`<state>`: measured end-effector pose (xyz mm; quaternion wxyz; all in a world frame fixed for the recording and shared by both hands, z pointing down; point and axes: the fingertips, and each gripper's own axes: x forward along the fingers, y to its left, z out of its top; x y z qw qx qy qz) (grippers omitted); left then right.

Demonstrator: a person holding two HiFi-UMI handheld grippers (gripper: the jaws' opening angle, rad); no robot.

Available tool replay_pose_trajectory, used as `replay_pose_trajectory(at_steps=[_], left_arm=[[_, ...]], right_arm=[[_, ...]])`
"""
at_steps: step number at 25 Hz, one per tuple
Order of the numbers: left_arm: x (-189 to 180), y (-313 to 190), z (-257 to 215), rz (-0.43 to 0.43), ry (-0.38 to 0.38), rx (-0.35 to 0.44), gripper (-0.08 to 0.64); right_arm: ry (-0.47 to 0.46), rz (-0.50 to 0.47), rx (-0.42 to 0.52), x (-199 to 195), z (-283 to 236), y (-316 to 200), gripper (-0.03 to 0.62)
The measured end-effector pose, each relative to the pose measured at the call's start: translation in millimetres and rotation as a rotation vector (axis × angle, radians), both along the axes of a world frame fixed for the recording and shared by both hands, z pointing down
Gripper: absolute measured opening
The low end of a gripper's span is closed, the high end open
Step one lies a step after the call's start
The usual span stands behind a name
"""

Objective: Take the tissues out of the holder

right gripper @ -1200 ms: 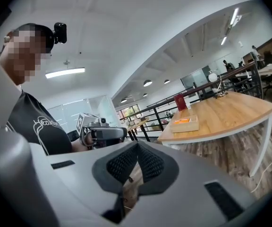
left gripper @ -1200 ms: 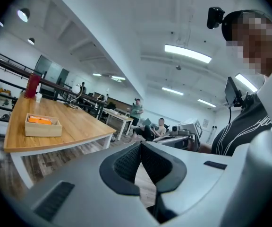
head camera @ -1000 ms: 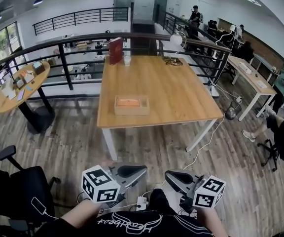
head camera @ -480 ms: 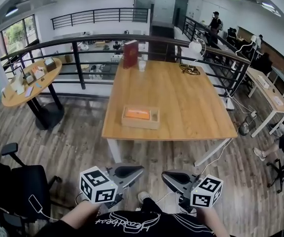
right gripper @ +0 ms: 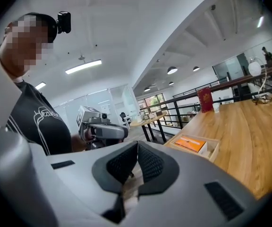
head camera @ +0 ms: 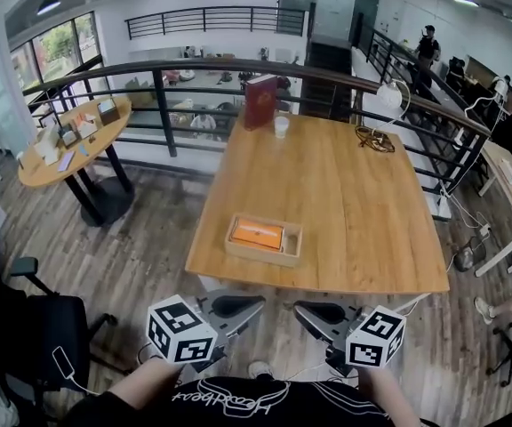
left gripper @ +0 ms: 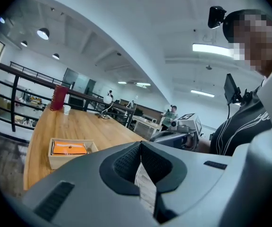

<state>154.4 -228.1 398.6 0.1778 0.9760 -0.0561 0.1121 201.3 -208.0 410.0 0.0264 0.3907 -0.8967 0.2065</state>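
A shallow wooden holder [head camera: 261, 255] sits near the front edge of the long wooden table [head camera: 354, 203], with an orange tissue pack [head camera: 256, 234] lying flat in it. Both grippers are held low in front of my body, short of the table. The left gripper [head camera: 243, 306] is shut and empty, as is the right gripper [head camera: 314, 310]. In the left gripper view the holder [left gripper: 55, 161] and pack [left gripper: 69, 148] lie beyond the closed left gripper [left gripper: 140, 148]. In the right gripper view the holder [right gripper: 212, 150] and pack [right gripper: 191, 143] lie past the shut right gripper [right gripper: 137, 148].
At the table's far end stand a red box [head camera: 260, 101], a white cup [head camera: 281, 126] and a coiled cable [head camera: 376, 139]. A round table [head camera: 38, 169] stands to the left, a black chair [head camera: 25, 327] at near left. A railing [head camera: 163, 105] runs behind.
The table and holder have come nearer and shifted right in the head view. Both grippers stay shut and low in front of my body.
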Motion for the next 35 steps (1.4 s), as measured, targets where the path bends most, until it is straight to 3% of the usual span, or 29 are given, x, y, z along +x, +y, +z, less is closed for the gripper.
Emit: replay_pose_trajectory(at_steps=[7,21,33,35], left_arm=[[25,-64,21,-0.063,-0.048,-0.031,0.014],[22,-156,57,-0.195,-0.055,-0.092,0.014],[3,-188,70,-0.282,-0.055,-0.119,0.014],[-3,-194,72,-0.307,-0.050,-0.123,0.014]], right_arm=[[-0.009,-0.054,-0.025,30,18,-75,0.015],[0.046,-0.182,-0.030,31,47,-183,0.015],[0.291,-0.251,-0.028,18,88,-254,0.018],[0.342,-0.260,-0.033,18,100,-263,0.065]])
